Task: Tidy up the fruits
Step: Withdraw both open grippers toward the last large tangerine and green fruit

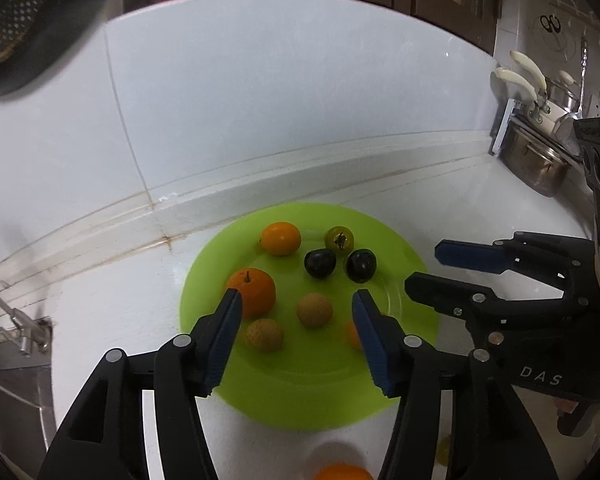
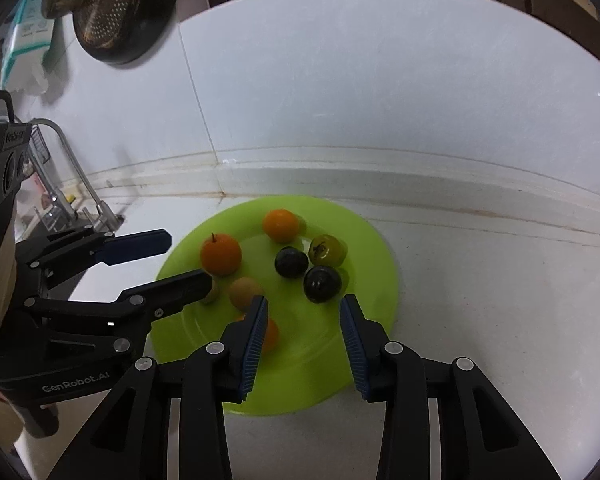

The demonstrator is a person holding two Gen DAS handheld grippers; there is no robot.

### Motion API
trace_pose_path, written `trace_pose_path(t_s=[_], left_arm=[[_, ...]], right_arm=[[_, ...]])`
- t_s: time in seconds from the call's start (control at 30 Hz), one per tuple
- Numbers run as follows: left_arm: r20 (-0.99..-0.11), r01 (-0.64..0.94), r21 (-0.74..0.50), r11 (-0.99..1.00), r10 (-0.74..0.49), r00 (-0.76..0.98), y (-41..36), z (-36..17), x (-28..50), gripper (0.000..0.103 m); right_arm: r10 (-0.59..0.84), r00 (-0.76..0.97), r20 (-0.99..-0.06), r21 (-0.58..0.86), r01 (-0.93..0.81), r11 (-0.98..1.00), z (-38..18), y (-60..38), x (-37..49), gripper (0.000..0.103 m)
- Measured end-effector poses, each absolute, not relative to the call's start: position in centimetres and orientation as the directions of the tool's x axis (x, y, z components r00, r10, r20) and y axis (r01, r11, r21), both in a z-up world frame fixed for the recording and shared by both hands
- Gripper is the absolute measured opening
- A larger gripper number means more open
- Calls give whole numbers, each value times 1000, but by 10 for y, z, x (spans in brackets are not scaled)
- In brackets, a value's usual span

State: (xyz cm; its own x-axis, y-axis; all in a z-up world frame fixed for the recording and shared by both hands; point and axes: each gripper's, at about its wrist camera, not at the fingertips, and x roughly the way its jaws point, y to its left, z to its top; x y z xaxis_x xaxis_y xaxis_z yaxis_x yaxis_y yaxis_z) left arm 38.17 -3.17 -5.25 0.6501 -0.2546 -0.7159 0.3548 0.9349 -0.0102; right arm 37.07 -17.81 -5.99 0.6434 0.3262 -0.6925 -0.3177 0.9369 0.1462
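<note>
Green plate [image 1: 300, 392]: on the white counter [image 1: 112, 320] near the wall, carrying most of the fruit.
Step in hand: gathering fruit onto the plate, judging by how full it is; both tools poised over it, nothing gripped.
Left gripper [image 1: 296, 312]: jaws wide apart, empty, hovering above the near half of the plate, either side of a tan fruit.
Right gripper [image 2: 304, 316]: jaws likewise apart, empty, over the plate's right half, just short of a dark plum.
Oranges on plate: three; stemmed one [image 1: 253, 292], one at the far rim [image 1: 281, 238], one [image 2: 270, 335] half hidden behind a finger.
Dark plums: two, [image 1: 320, 263] and [image 1: 361, 265], just beside each other.
Green fruit: one [image 1: 339, 239], touching or nearly touching the plums.
Tan fruits: two, [image 1: 314, 309] and [image 1: 265, 334].
Stray fruit: one orange one [image 1: 342, 473] on the counter, nearest the camera; a small greenish thing [image 1: 444, 446] beside it, too blurred to name.
Next move, as a guess: pulling back and lowering open jaws around the stray, squeezing gently, lifting it to a bare patch of plate.
</note>
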Motion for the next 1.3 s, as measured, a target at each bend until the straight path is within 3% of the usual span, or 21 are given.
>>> trace_pose_path(t_s=[0.27, 0.57, 1.3], left_arm=[[-701, 316, -7, 949, -230, 675, -21, -32, 348, 68], [-718, 292, -25, 956, -220, 660, -15, -27, 311, 71], [-810, 290, -26, 957, -191, 555, -15, -74, 277, 75]], right_arm=[[315, 682, -661, 122, -317, 941, -35, -177, 338, 47], [322, 686, -652, 109, -335, 936, -23, -171, 299, 51], [319, 531, -785, 154, -332, 931, -70, -162, 255, 51]])
